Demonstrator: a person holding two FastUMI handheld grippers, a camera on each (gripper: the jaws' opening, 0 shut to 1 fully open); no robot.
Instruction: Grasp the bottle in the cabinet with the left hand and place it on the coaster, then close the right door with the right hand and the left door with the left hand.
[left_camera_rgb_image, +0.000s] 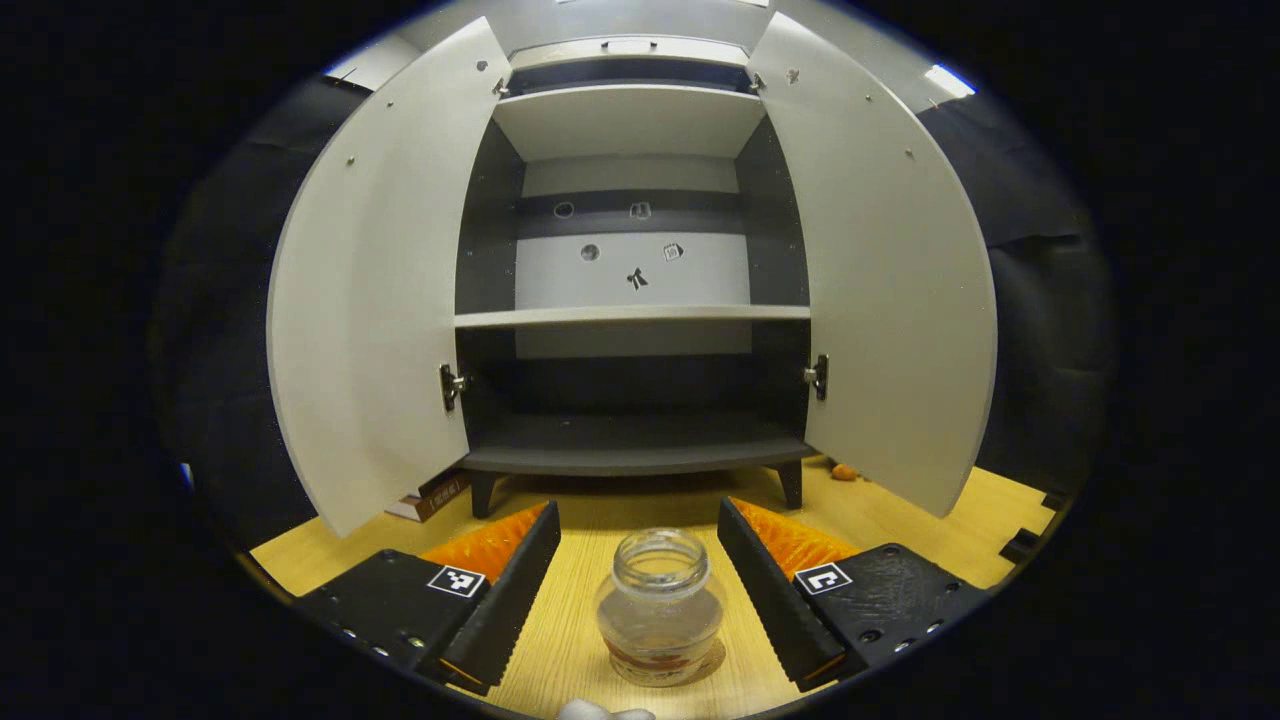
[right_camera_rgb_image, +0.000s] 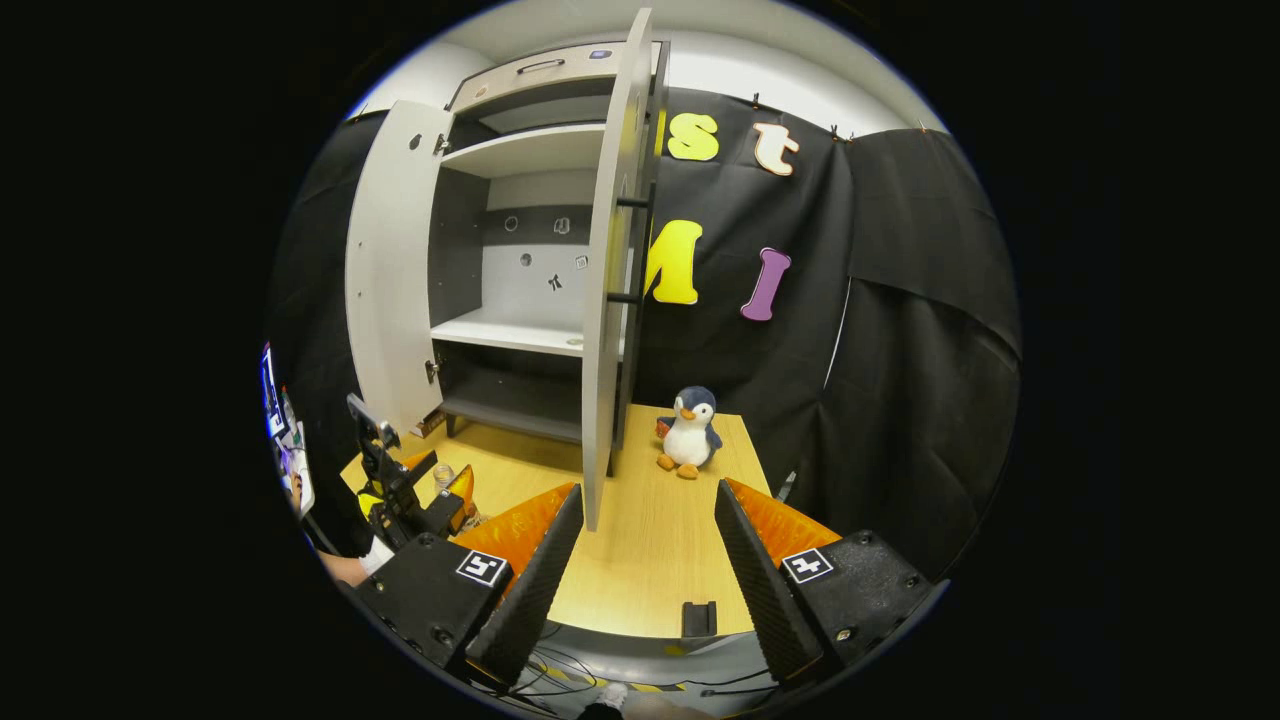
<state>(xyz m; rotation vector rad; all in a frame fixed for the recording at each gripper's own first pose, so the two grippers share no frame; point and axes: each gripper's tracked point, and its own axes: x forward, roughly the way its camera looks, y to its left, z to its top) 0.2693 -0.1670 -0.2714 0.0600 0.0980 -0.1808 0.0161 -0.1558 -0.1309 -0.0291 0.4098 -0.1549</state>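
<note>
Wooden table (left_camera_rgb_image: 590, 520), bottle (left_camera_rgb_image: 660, 605) on coaster (left_camera_rgb_image: 700, 668), penguin toy (right_camera_rgb_image: 690, 432)

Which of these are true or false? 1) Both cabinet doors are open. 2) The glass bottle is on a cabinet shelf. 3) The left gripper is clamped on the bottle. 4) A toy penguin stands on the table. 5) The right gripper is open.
1) True: the left door and the right door of the cabinet both stand open.
2) False: the glass bottle stands on the table, on the coaster.
3) False: the left gripper is open, its fingers apart from the bottle.
4) True: the toy penguin stands beside the right door.
5) True: the right gripper holds nothing.
</note>
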